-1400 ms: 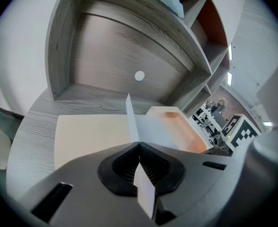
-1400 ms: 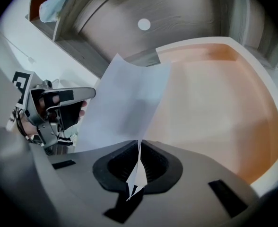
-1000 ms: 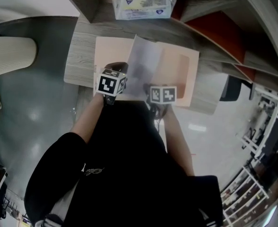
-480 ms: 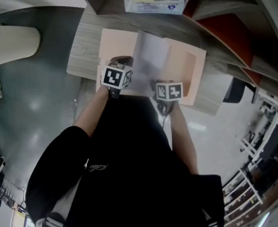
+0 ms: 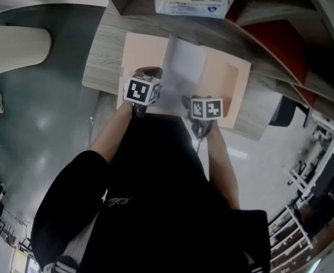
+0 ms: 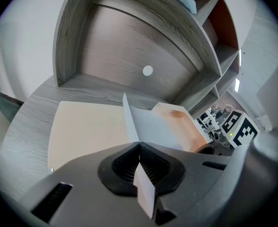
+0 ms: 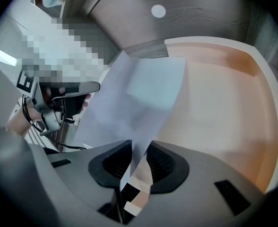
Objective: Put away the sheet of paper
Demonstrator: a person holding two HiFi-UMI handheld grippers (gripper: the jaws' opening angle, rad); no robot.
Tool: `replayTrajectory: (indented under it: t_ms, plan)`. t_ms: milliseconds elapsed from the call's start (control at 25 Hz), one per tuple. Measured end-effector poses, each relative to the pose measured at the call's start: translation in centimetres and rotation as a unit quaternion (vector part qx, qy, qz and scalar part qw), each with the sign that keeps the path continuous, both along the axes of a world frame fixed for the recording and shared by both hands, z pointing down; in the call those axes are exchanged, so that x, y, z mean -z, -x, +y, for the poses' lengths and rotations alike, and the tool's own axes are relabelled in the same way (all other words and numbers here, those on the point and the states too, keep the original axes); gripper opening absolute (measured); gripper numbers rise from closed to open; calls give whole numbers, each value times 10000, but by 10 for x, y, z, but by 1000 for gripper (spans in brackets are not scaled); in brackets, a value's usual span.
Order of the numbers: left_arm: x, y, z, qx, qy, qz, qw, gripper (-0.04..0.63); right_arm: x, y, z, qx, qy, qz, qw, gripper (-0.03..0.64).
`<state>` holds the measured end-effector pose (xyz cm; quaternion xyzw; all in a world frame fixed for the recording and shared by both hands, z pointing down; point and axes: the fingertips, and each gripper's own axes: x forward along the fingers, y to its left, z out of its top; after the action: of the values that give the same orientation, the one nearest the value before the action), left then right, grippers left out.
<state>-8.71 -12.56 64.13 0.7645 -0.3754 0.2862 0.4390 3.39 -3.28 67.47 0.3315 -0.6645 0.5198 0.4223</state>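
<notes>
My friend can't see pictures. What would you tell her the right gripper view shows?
The right gripper has jaws that have just been opening, and they now stand apart with a white sheet of paper rising between them. Behind the sheet lies an open peach-coloured case on a grey wooden desk.

Two grippers side by side, pointing toward 12 o'clock
At 9 o'clock the left gripper (image 6: 139, 145) clamps the sheet (image 6: 158, 129); at 3 o'clock the right gripper (image 7: 138, 150) has just been opening, sheet loose between its jaws.
</notes>
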Motion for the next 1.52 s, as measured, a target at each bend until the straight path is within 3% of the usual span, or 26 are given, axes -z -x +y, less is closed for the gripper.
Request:
replayTrajectory:
  t_ms: [440,680,1000,1240,1400,1520]
  plan:
    - [-10,-2,5,109,160,-46,9998,44,7,-17,-14,-188,-233,49,9995,195]
    - [-14,4,5,427,217,-136,9988,44,6,-24,-17,-352,-292,-22,9990,195]
    - [-18,5,7,442,281,-198,9984,44,7,-30,-18,-444,-393,2,9982,195]
    - [-20,-1,17,522,383,-183,9977,44,22,-54,-27,-442,-924,342,9941,195]
    - [-23,1,17,644,351,-343,9967,44,41,-52,-45,-542,-1511,63,9870,193]
    - [-22,2,23,897,345,-507,9941,44,56,-41,-48,-385,-1859,-224,9816,128]
